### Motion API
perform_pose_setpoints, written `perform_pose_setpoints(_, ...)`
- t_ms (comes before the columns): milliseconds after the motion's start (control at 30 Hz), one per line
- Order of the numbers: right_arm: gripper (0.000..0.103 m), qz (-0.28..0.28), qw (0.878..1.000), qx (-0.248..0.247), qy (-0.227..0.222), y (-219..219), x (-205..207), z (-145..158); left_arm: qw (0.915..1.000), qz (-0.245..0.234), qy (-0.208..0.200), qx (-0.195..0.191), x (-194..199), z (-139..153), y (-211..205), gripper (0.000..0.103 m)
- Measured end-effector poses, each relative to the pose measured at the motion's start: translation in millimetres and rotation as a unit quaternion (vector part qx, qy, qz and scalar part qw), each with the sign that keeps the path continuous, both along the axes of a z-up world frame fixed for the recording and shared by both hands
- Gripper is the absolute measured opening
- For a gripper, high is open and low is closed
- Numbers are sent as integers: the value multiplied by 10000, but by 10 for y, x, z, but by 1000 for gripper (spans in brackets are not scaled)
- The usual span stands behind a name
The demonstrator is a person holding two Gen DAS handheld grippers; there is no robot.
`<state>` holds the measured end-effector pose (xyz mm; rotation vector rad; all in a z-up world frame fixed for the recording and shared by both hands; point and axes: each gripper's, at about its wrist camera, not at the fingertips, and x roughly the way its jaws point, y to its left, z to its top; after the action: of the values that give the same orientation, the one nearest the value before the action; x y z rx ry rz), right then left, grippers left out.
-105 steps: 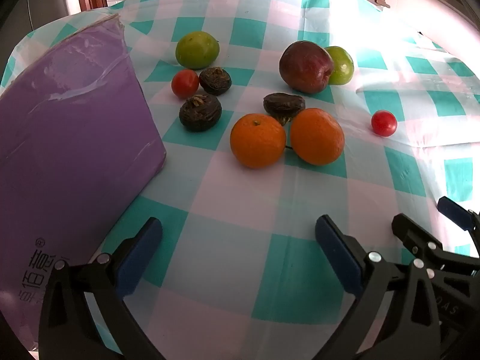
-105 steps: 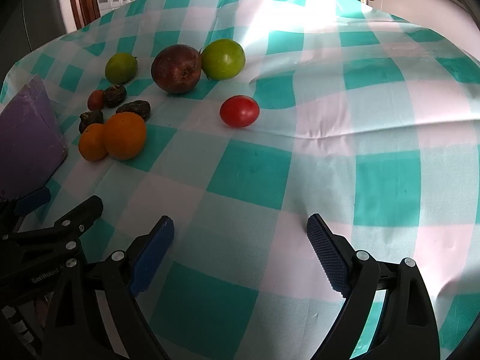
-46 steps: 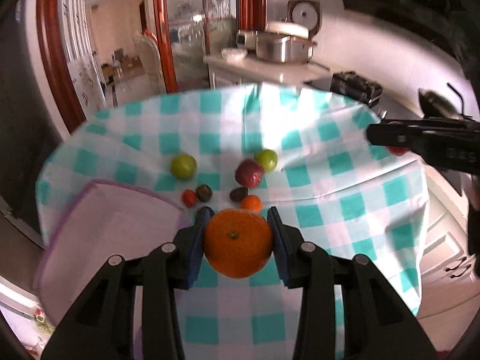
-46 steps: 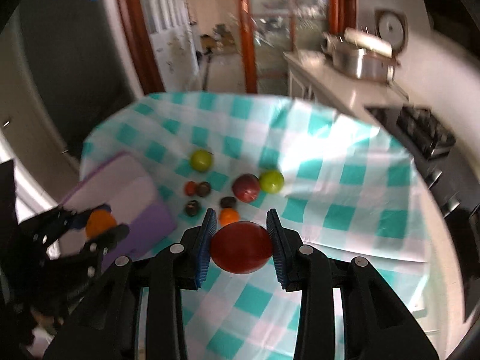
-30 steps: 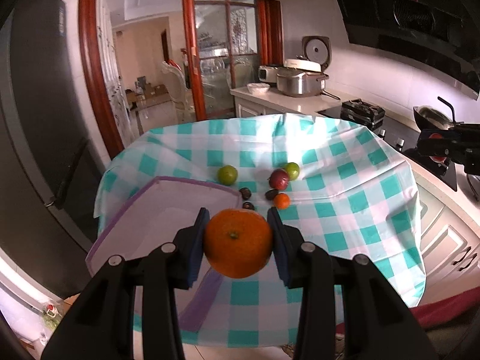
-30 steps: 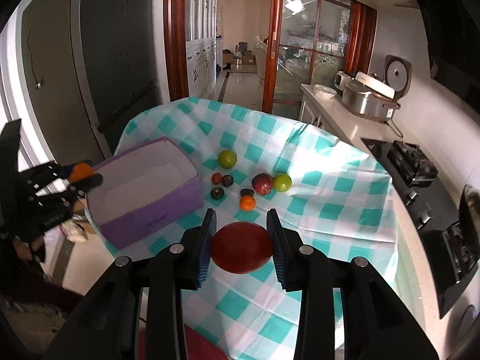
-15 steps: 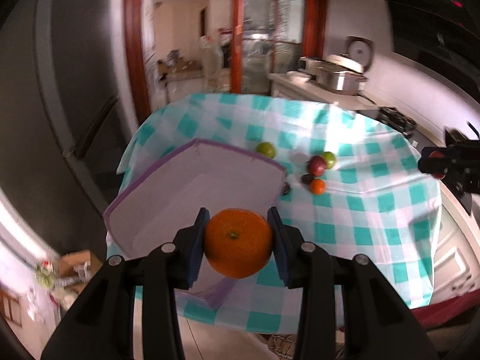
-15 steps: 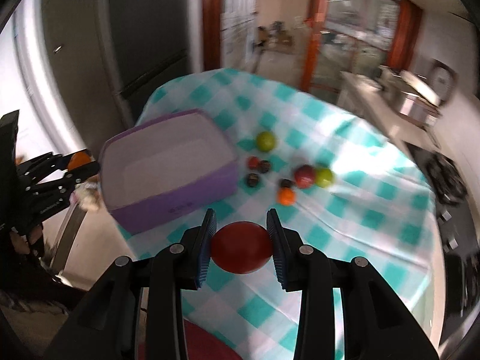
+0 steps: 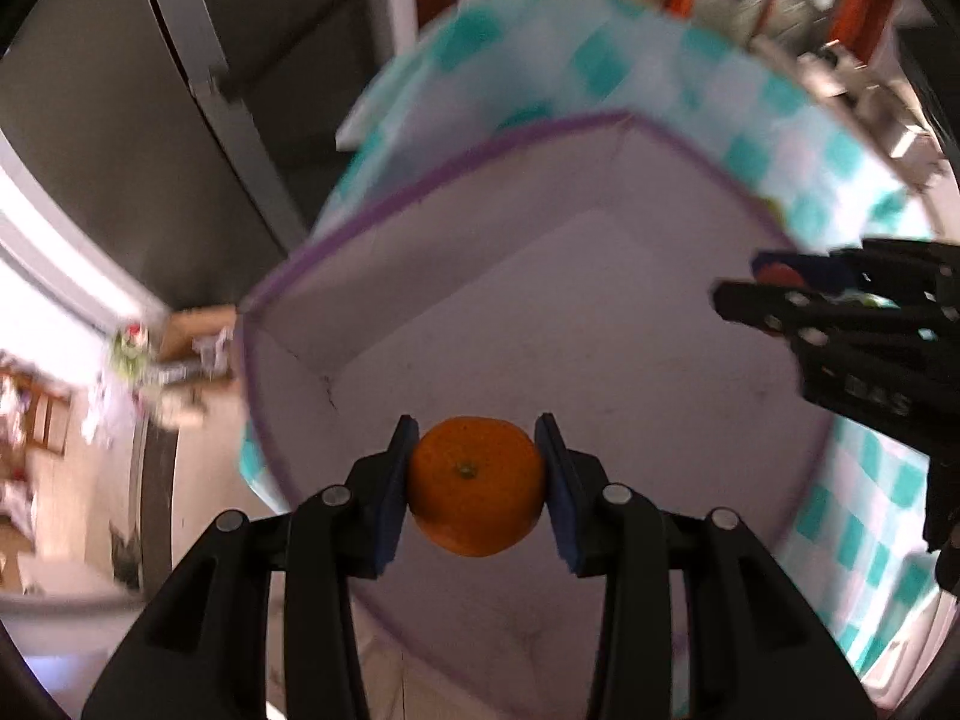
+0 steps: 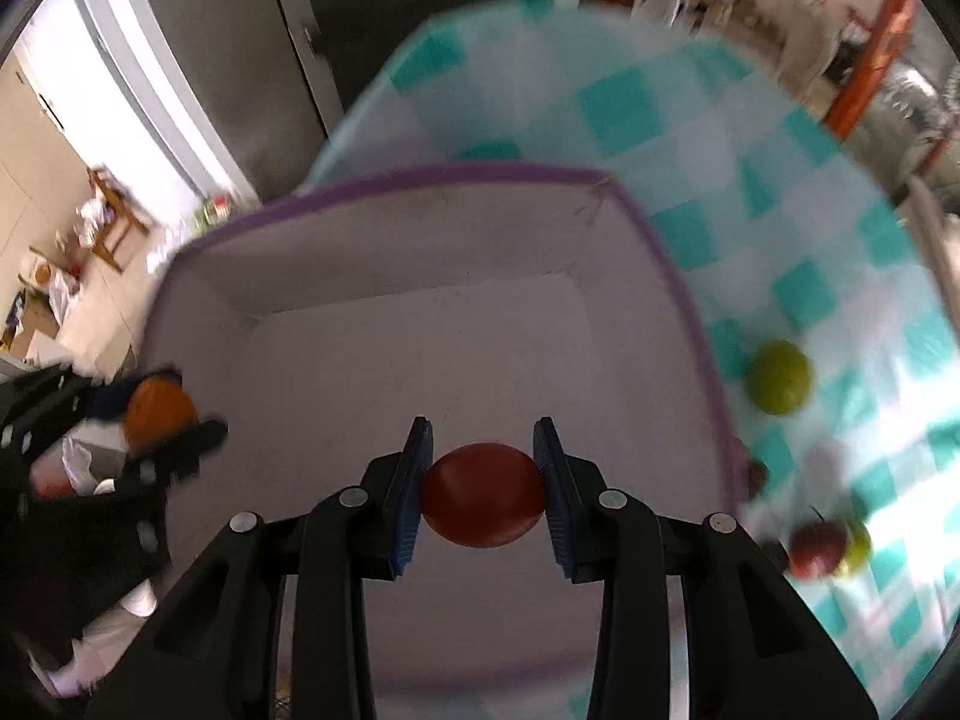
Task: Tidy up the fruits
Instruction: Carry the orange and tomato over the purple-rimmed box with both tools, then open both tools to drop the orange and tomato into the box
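Left hand-held gripper (image 9: 477,483) clenched on round orange tangerine (image 9: 477,485), right hand-held gripper (image 10: 482,498) grasping smooth red tomato (image 10: 483,495), both above open purple-rimmed box (image 10: 420,312), partial lettering "BAS" at right of left view.

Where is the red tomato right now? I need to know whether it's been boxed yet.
Not yet: the red tomato sits low and central in the right wrist view, clamped in the right claw above the purple box.

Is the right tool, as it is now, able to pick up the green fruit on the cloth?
Probably not yet. The right tool is shut on a tomato above the purple box, so it has no free grip. The green fruit lies outside the box.
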<state>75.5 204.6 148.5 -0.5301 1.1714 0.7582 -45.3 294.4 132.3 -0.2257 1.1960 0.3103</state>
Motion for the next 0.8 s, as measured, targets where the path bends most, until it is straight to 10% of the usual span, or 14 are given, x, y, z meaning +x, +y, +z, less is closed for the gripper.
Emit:
perform_pose_setpoints(267, 35, 175, 9966, -626, 509, 607, 580, -919, 9940, 340, 1016, 200, 693, -709, 130, 41)
perform_pose_setpoints(533, 38, 186, 9988, -297, 341, 680, 623, -1079, 9882, 983, 1114, 366, 823, -1042, 408, 42)
perform_pose_setpoints(600, 40, 143, 9991, -193, 338, 664, 612, -1065, 9885, 1035, 1000, 455, 817, -1080, 433, 55)
perform_pose_setpoints(667, 71, 26, 9990, -38, 447, 606, 608, -1028, 9902, 1109, 742, 419, 791, -1054, 459, 78)
perform_pose_setpoints(800, 74, -413, 9967, 306, 632, 373, 599, -648, 9886, 1428, 379, 274, 683, -820, 524, 83)
